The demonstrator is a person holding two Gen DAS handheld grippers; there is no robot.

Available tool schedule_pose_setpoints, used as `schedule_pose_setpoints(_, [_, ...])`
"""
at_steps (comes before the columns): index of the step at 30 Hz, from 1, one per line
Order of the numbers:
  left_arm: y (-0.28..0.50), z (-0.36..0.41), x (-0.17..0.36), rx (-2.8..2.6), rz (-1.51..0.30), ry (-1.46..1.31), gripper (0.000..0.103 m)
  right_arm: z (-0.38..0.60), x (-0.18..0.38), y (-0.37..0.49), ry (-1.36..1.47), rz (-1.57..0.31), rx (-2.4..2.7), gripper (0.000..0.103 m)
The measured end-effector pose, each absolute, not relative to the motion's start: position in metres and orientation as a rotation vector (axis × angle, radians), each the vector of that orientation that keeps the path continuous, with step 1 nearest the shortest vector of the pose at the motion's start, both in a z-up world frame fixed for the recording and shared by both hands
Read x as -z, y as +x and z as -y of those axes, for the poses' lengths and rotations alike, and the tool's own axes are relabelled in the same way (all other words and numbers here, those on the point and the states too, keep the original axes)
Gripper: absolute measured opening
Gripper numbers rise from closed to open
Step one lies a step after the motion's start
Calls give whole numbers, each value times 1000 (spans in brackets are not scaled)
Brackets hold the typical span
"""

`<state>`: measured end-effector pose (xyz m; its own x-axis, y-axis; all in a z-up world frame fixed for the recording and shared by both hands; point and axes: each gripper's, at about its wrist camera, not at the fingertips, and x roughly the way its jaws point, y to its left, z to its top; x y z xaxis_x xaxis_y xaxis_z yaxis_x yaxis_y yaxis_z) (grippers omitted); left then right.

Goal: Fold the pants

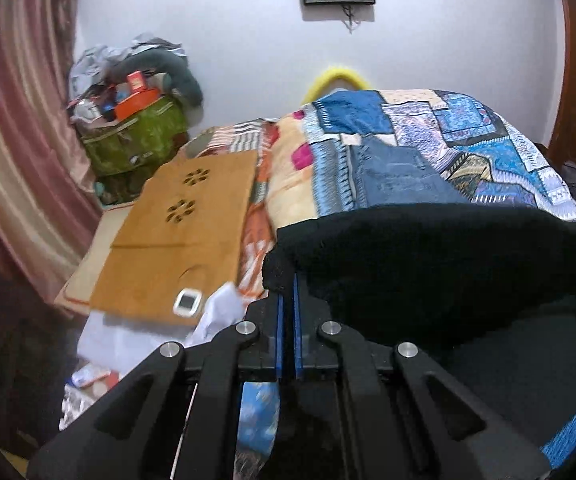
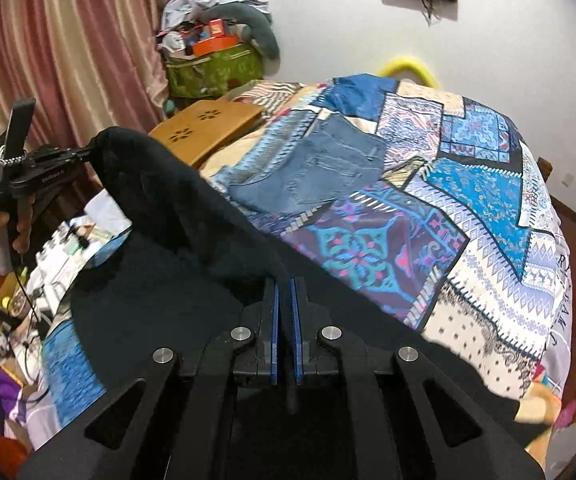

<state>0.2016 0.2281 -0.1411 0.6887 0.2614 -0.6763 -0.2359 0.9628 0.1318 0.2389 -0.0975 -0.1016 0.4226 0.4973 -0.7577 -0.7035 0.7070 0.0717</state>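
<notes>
both grippers are clamped on one edge of the black pants (image 2: 192,216), lifted off the bed: the left gripper (image 1: 288,280) has its blue pads pressed together on a corner of the dark cloth right at its fingertips, and the right gripper (image 2: 284,284) pinches the same edge in its closed pads, the fabric running up and away to the left of its fingers to where the other tool, held in a hand (image 2: 8,224) with an orange sleeve, grips it. the step looks like carrying this edge forward over the rest of the garment to make a fold; to do it well, keep both pinches firm, keep the edge taut and level between the two sets of fingers so it does not sag, and lay it down square with the far edge before letting go. ahead of both sets of fingers lies a pair of blue jeans (image 2: 315,168) on the patchwork bedspread (image 2: 487,208), near enough beyond the black cloth that the fold should land short of it. left of the left fingers a wooden lap table (image 1: 180,232) rests on the bed edge, with a small white device (image 1: 187,302) on its near corner; a swinging hem could catch either. a green bag (image 1: 136,140) piled with clutter stands well beyond, out of the way
</notes>
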Motion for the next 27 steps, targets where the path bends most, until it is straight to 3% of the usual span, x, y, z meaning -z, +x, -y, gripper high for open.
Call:
schedule_pose_setpoints(16, [104, -216, 229, -331, -934, -84, 3, 99, 153, 165, -259, -924, -767, 5])
schedule_pose_setpoints(22, [90, -212, 218, -390, -926, -49, 4, 113, 150, 160, -177, -967, -763, 10])
schedule_pose_setpoints(24, [86, -210, 205, -398, -898, -26, 9, 120, 146, 157, -159, -954, -752, 18])
schedule_pose_setpoints(27, [86, -209, 183, -394, -856, -30, 31, 134, 137, 155, -132, -924, -717, 30])
